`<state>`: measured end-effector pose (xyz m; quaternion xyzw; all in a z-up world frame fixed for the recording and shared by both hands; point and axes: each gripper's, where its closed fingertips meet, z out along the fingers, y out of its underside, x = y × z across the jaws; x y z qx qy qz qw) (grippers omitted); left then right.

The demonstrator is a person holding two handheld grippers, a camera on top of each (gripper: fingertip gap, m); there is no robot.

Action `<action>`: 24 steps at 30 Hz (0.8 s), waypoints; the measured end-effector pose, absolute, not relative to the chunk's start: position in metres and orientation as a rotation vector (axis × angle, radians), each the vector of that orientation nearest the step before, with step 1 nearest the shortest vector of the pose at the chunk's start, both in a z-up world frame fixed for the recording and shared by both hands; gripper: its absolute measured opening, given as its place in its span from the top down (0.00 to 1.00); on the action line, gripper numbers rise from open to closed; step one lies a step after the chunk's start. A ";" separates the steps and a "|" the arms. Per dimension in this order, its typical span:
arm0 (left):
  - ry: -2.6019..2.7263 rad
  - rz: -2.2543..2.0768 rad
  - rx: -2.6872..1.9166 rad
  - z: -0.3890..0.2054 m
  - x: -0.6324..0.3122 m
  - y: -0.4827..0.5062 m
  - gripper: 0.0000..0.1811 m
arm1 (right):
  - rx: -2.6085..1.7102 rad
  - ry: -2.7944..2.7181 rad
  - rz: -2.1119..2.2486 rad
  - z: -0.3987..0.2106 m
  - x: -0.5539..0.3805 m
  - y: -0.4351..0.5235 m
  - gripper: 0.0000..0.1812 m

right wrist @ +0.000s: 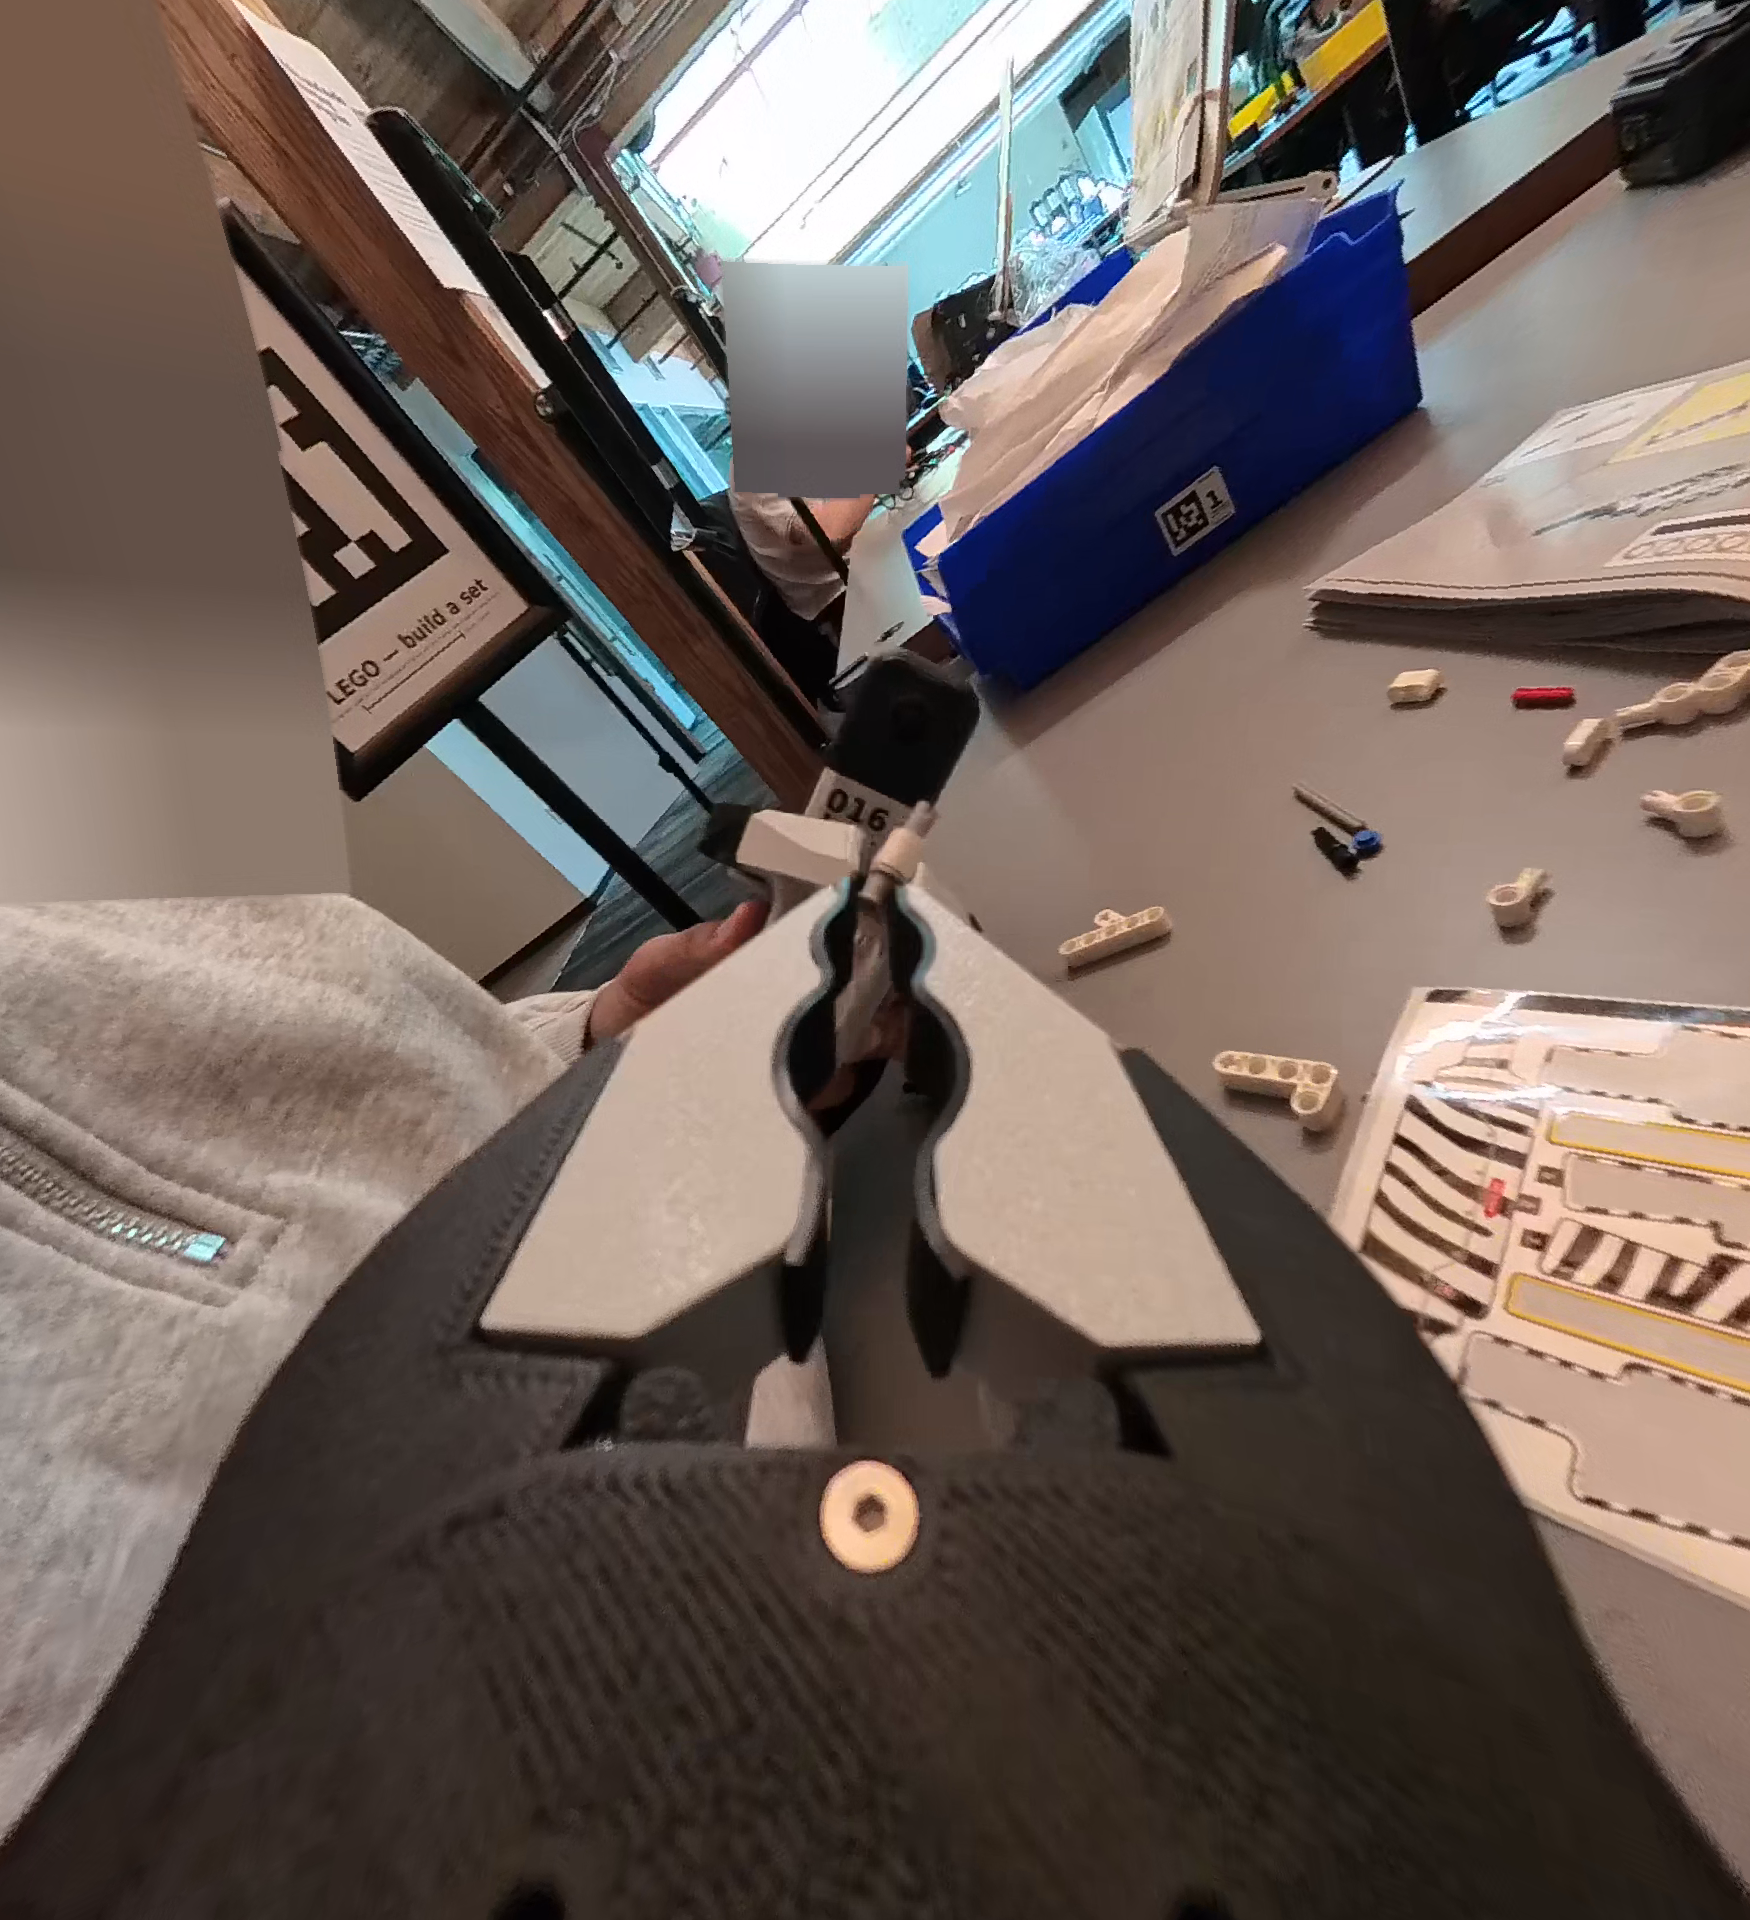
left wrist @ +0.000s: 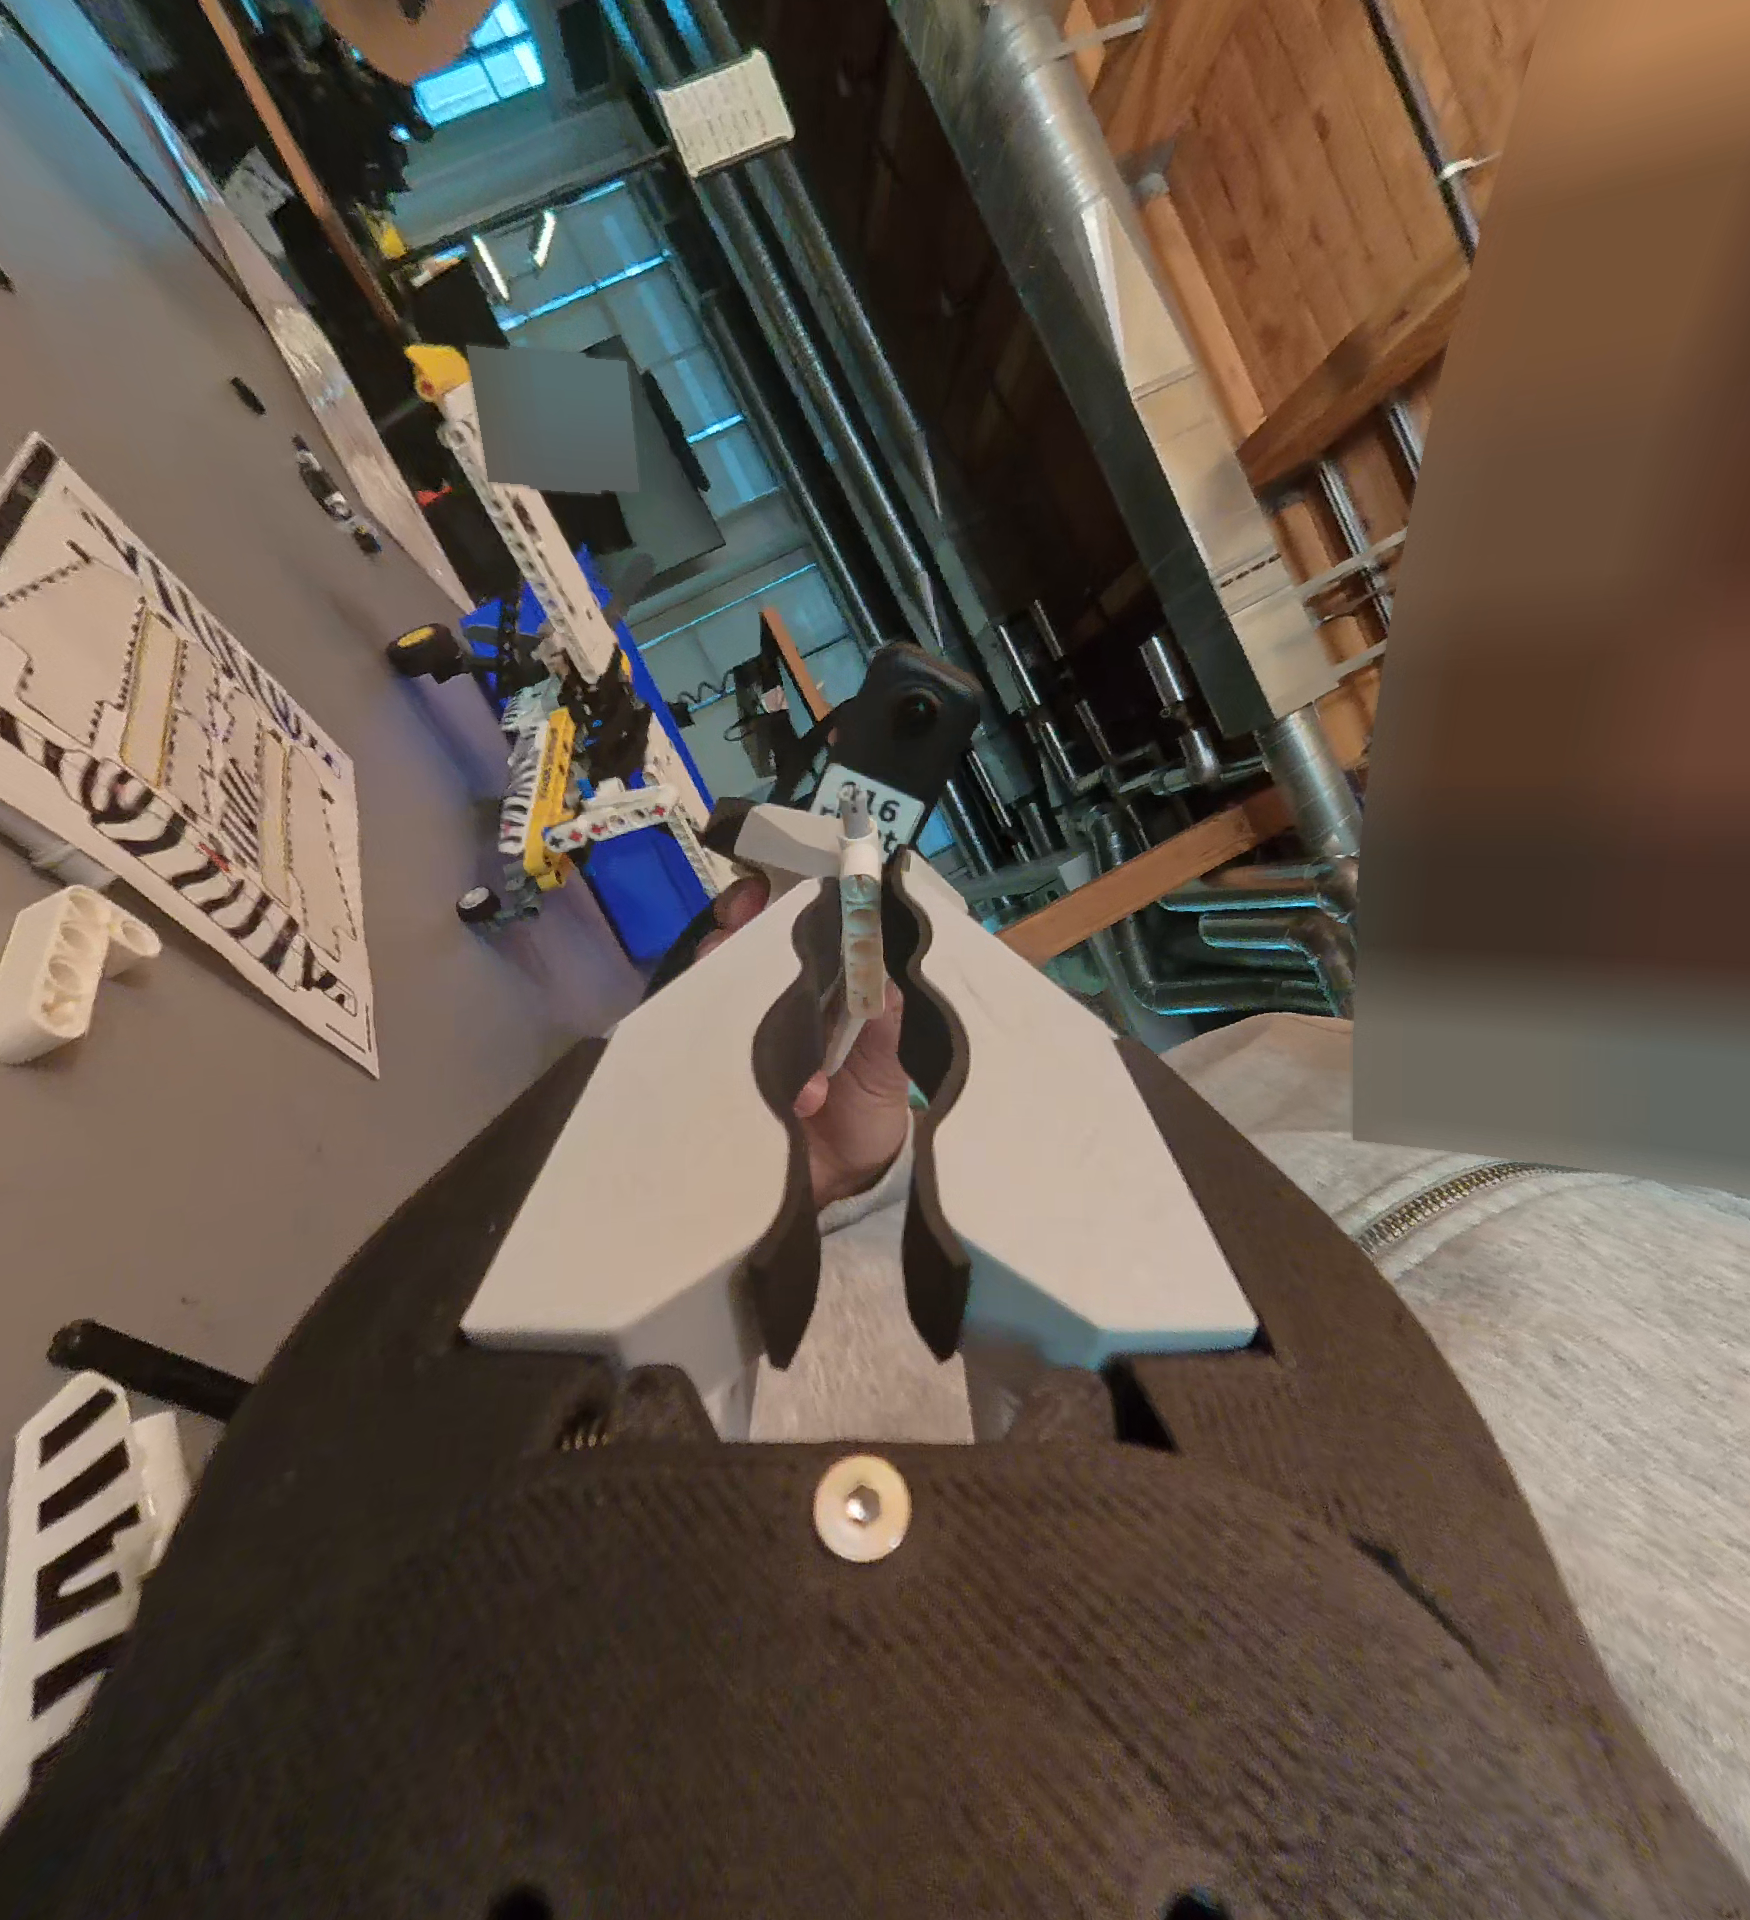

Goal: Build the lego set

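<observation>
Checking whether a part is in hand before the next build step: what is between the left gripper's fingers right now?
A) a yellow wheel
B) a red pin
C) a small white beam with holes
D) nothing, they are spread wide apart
C: in the left wrist view the left gripper is shut on a small white beam with holes, held up above the grey table.

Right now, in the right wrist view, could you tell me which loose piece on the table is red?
The small red pin, lying between the instruction booklet and the long white beam; nearby pieces are white or dark.
</observation>
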<state>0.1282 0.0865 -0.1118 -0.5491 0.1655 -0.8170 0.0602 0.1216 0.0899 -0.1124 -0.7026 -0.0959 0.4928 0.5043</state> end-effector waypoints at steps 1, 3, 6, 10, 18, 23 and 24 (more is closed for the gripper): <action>0.498 -2.488 -1.655 -0.111 0.128 0.086 0.97 | -1.694 -0.229 1.204 -0.112 0.122 0.089 0.98; 0.503 -2.492 -1.649 -0.111 0.129 0.085 0.97 | -1.688 -0.219 1.231 -0.111 0.122 0.088 0.98; 0.527 -2.486 -1.642 -0.110 0.129 0.083 0.97 | -1.678 -0.211 1.248 -0.110 0.123 0.087 0.98; 0.559 -2.490 -1.629 -0.108 0.129 0.081 0.97 | -1.668 -0.222 1.263 -0.108 0.124 0.086 0.98; 0.578 -2.546 -1.597 -0.104 0.127 0.077 0.96 | -1.658 -0.269 1.251 -0.104 0.123 0.083 0.98; 0.583 -2.568 -1.574 -0.102 0.126 0.077 0.96 | -1.684 -0.308 1.200 -0.103 0.122 0.083 0.98; 0.578 -2.569 -1.568 -0.102 0.126 0.077 0.96 | -1.687 -0.309 1.192 -0.103 0.122 0.083 0.98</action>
